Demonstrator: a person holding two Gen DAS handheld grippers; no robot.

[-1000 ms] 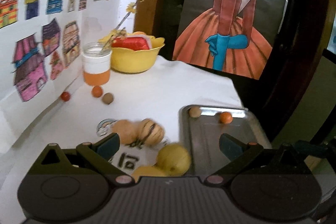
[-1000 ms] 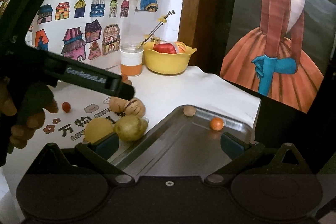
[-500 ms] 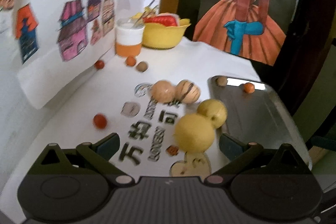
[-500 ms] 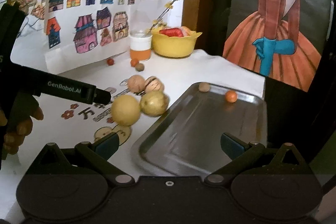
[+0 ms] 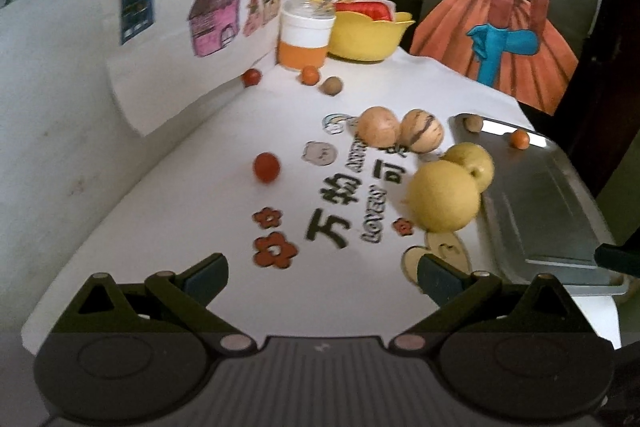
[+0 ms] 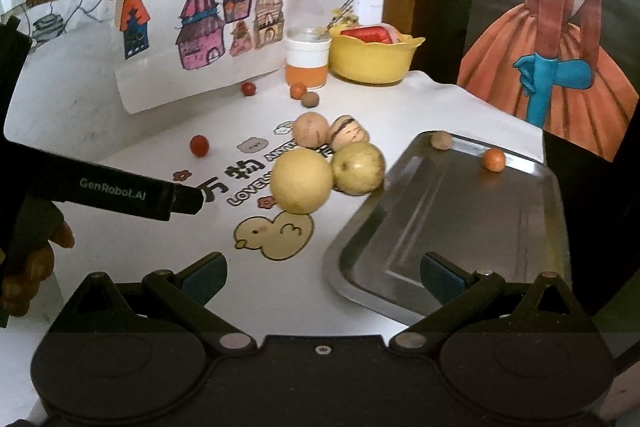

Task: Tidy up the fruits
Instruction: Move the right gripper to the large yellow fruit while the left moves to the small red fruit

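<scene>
Two yellow pears [image 5: 444, 201] [image 6: 301, 181] touch each other beside the metal tray's [image 5: 560, 211] [image 6: 460, 227] left rim. Behind them lie a tan round fruit [image 5: 378, 126] [image 6: 310, 129] and a striped one [image 5: 422, 130] [image 6: 349, 132]. On the tray's far edge rest a small brown fruit [image 6: 441, 140] and a small orange one [image 6: 493, 159]. A red berry [image 5: 266, 167] [image 6: 199, 145] lies alone on the cloth. My left gripper [image 5: 322, 277] hovers open over the near cloth. My right gripper [image 6: 322, 277] stands open over the tray's near corner, holding nothing.
At the back stand a yellow bowl [image 6: 374, 57] and an orange-and-white jar [image 6: 307, 62], with three small fruits [image 6: 299, 90] in front of them. Paper drawings [image 6: 200, 23] lean on the left wall. A hand [image 6: 28, 259] holds the left gripper's body [image 6: 120, 191].
Both grippers have pulled back and away from the fruit, so more of the cloth and tray shows. The fruits have not moved.
</scene>
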